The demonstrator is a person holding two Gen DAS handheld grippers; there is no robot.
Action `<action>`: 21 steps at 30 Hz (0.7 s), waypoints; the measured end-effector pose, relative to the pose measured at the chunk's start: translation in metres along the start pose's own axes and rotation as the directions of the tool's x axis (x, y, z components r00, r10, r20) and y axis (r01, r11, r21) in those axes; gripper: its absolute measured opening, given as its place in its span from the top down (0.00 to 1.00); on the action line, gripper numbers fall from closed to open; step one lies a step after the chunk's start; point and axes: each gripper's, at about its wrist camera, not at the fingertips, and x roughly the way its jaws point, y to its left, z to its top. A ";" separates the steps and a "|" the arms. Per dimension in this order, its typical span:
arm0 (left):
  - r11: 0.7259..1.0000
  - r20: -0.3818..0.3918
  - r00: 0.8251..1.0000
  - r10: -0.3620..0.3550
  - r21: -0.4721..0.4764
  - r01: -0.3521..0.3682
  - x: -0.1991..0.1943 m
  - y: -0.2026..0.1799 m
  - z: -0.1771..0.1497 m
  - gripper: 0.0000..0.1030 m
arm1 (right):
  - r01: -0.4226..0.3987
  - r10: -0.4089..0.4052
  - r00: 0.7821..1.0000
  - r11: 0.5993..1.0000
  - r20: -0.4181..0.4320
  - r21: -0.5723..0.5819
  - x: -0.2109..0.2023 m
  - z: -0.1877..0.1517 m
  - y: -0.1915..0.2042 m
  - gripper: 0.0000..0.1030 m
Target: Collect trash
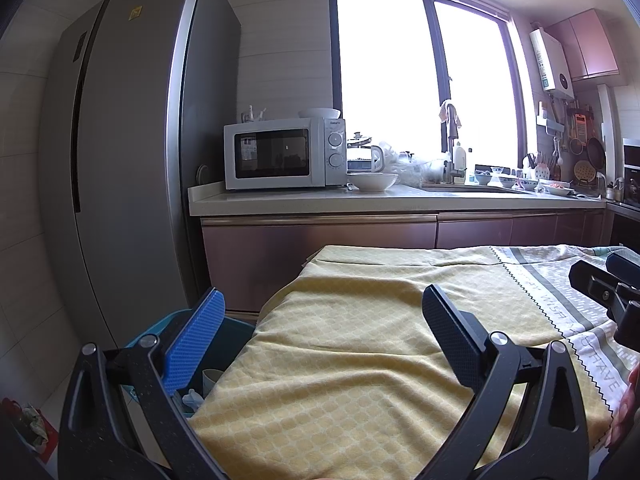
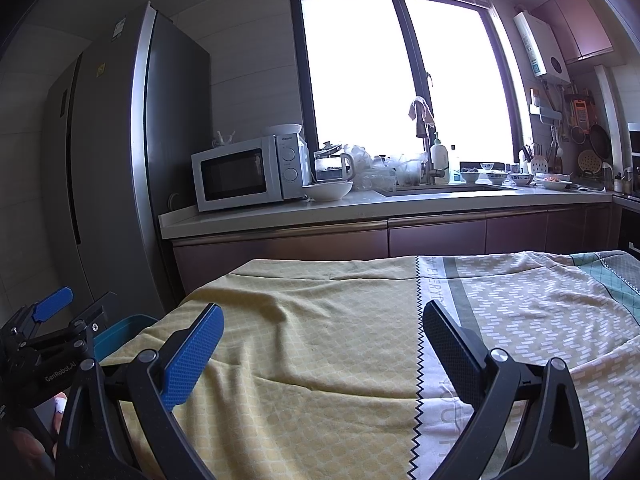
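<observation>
A: Both the left gripper point(image 1: 322, 332) and right gripper point(image 2: 322, 350) hang with fingers apart, empty. Where's the trash?

B: None shows on the cloth point(image 2: 320, 340); only scraps in the teal bin point(image 1: 218, 368), lower left. Probably light, crushable; pinch a loose edge.

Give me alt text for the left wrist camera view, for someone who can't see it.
The open left gripper hovers empty over a table draped in a wrinkled yellow checked cloth, with a blue plastic bin at the table's left edge. Beyond stand a tall grey fridge, a white microwave and white bowl on the counter, under a bright window.
</observation>
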 end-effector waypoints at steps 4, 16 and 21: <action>1.000 0.001 1.000 -0.001 0.002 0.001 0.000 0.000 0.001 0.06 | 0.001 -0.001 1.000 1.000 0.001 -0.001 0.000 0.000 0.000 0.07; 1.000 0.002 1.000 -0.004 0.005 0.004 0.000 -0.002 0.002 0.06 | 0.001 -0.001 1.000 1.000 0.003 0.001 0.001 0.001 0.000 0.07; 1.000 0.000 1.000 -0.005 0.005 0.005 0.000 -0.002 0.002 0.06 | 0.000 0.000 1.000 1.000 0.003 0.002 0.001 0.001 0.000 0.07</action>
